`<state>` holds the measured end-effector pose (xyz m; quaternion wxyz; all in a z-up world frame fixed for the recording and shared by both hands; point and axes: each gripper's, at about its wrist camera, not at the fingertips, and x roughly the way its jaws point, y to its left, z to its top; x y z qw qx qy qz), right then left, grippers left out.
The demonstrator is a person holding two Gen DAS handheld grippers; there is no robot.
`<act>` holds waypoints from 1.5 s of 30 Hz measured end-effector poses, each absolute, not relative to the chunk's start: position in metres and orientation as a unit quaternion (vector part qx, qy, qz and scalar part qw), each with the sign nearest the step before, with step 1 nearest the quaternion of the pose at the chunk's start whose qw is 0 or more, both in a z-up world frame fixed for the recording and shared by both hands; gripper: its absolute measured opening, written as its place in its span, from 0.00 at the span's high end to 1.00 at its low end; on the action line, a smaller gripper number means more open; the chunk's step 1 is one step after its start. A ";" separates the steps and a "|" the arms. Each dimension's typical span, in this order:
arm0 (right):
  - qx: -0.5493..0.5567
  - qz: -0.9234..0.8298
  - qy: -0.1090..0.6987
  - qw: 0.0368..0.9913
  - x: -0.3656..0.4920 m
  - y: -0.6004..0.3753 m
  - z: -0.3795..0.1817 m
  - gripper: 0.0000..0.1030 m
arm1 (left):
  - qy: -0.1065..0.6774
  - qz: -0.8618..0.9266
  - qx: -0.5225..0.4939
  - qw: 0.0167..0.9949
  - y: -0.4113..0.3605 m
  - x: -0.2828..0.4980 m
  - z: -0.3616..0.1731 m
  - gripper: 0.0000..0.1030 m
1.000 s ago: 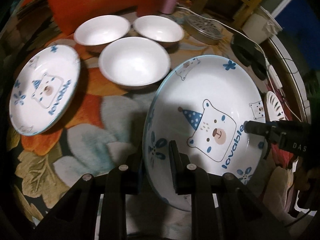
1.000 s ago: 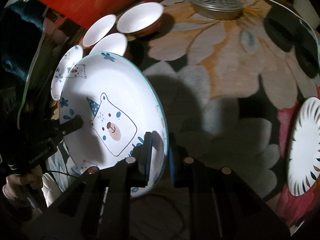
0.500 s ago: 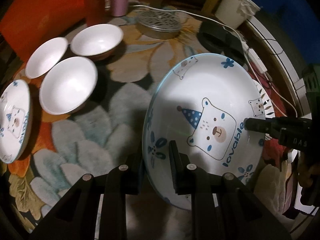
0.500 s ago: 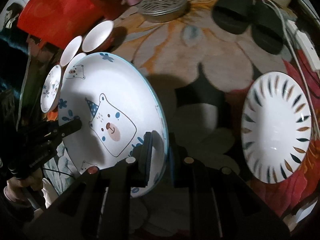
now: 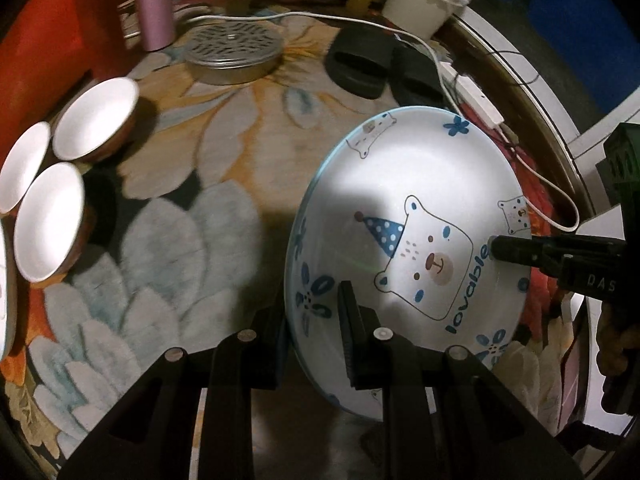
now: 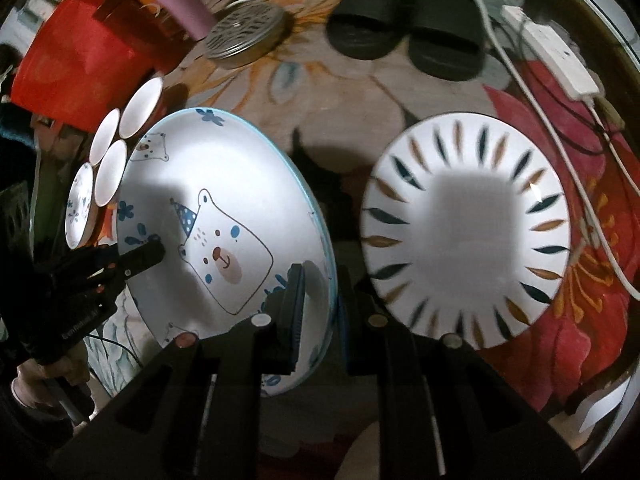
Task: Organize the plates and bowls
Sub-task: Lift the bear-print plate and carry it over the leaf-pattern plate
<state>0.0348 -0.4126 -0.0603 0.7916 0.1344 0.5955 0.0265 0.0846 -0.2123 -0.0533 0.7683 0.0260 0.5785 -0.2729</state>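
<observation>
A large white plate with a blue rim and a bear print (image 5: 408, 216) is held in the air, tilted, by both grippers. My left gripper (image 5: 316, 320) is shut on its left rim; my right gripper (image 6: 322, 296) is shut on its opposite rim, and the plate (image 6: 224, 216) fills the left of the right wrist view. A white plate with dark and tan leaf marks (image 6: 464, 232) lies flat on the table just right of the held plate. Three white bowls (image 5: 48, 220) and a small bear plate (image 6: 78, 204) sit at the far left.
The tablecloth (image 5: 224, 168) is floral. At the back stand a perforated metal lid (image 5: 234, 54), a pink tumbler (image 5: 154, 4), two black slippers (image 6: 404, 44) and a white power strip (image 6: 560, 62) with a cable. A red chair (image 6: 76, 64) is at the back left.
Both grippers have carried the bear plate to the right. The bowls slid to the left edge, and the leaf-pattern plate has come close beside the held plate.
</observation>
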 end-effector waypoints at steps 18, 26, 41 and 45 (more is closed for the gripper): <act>0.182 -0.052 0.590 0.785 0.009 -0.518 -0.076 0.85 | 0.582 -0.306 0.054 0.752 -0.331 0.081 -0.066 0.79; 0.212 -0.080 0.587 0.778 0.006 -0.554 -0.092 0.85 | 0.586 -0.307 0.076 0.746 -0.368 0.080 -0.077 0.79; 0.249 -0.094 0.587 0.765 0.013 -0.582 -0.121 0.85 | 0.586 -0.286 0.102 0.751 -0.392 0.090 -0.095 0.79; 0.249 -0.097 0.582 0.768 0.018 -0.587 -0.122 0.85 | 0.584 -0.283 0.106 0.753 -0.396 0.091 -0.097 0.79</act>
